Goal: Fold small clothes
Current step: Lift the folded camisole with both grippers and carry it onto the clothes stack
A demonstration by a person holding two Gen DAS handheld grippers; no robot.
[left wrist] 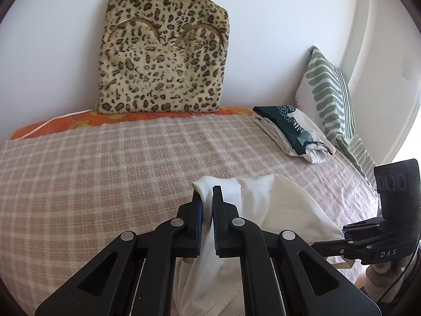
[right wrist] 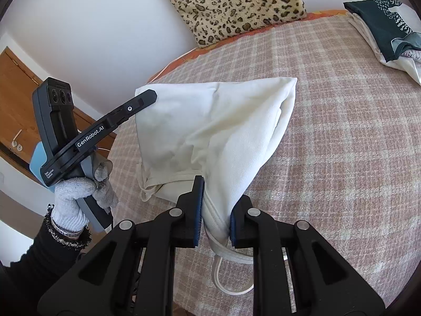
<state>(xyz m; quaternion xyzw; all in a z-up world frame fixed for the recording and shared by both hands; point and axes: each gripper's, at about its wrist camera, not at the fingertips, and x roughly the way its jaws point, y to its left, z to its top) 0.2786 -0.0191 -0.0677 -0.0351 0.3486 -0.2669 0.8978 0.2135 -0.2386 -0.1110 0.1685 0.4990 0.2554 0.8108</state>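
A white garment (left wrist: 279, 205) (right wrist: 215, 126) hangs lifted over the near edge of the checked bed blanket (left wrist: 105, 163) (right wrist: 342, 131). My left gripper (left wrist: 207, 210) is shut on one top edge of it; in the right wrist view the left gripper (right wrist: 147, 97) shows at the cloth's upper left corner. My right gripper (right wrist: 215, 210) is shut on a seamed edge with a loose strap below; in the left wrist view the right gripper (left wrist: 344, 234) shows at the cloth's right corner. The cloth is stretched between both grippers, its far corner resting on the blanket.
A pile of folded clothes with a dark green top (left wrist: 292, 129) (right wrist: 381, 31) lies at the far right. A leopard cushion (left wrist: 163, 52) (right wrist: 231, 5) leans on the wall. A green striped pillow (left wrist: 329, 92) stands at right. A wooden door (right wrist: 15, 100) is left.
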